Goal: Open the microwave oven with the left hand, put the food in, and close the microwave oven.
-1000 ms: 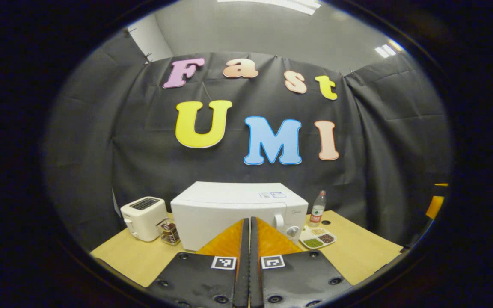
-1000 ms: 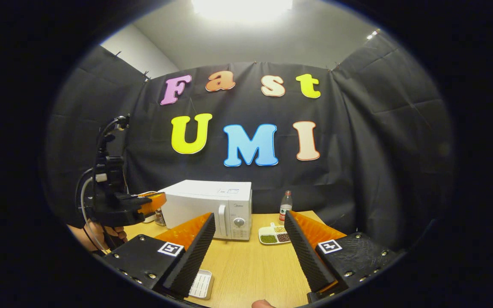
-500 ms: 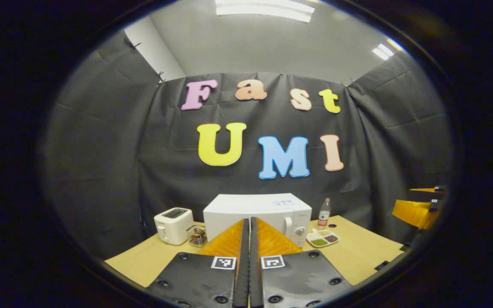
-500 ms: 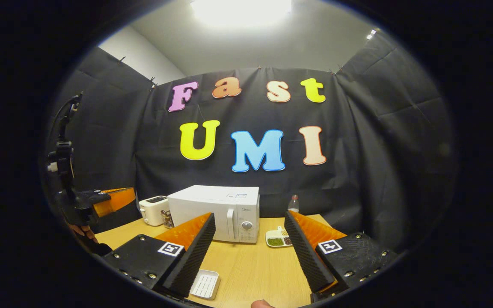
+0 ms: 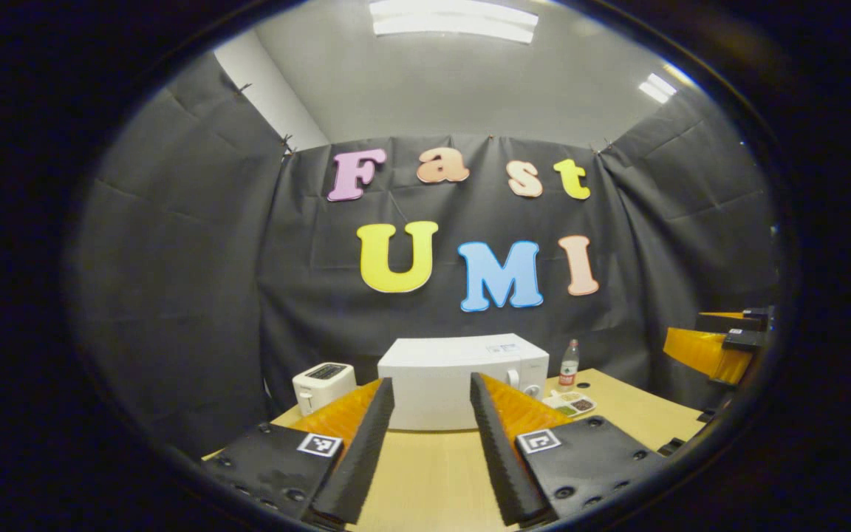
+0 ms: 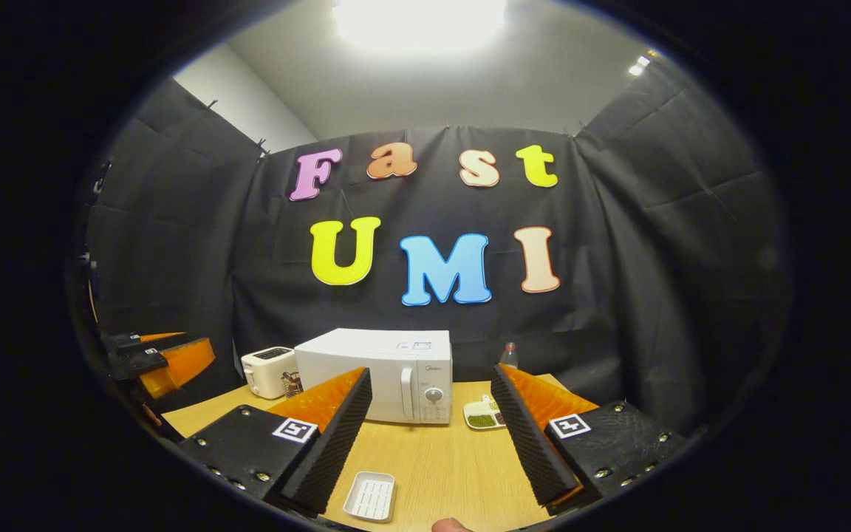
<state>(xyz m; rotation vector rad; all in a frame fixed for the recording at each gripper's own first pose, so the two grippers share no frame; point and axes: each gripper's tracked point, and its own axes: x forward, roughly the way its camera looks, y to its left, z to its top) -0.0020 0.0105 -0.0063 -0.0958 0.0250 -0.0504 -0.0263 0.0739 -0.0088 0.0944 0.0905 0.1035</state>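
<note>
Two hand-held grippers hover over a wooden worktop [image 6: 433, 465], both spread wide and holding nothing: the left hand-held gripper [image 5: 425, 451] and the right hand-held gripper [image 6: 429, 443]. A white microwave [image 6: 377, 373] sits at the back, door closed. Beside it, on the right, lies a divided food tray [image 6: 481, 415]. A small white dish [image 6: 371, 496] rests near the front.

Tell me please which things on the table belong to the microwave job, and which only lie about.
For the job:
microwave, door shut
divided food plate
left hand-held gripper, open

Just lying about:
toaster
water bottle
small white tray
</note>
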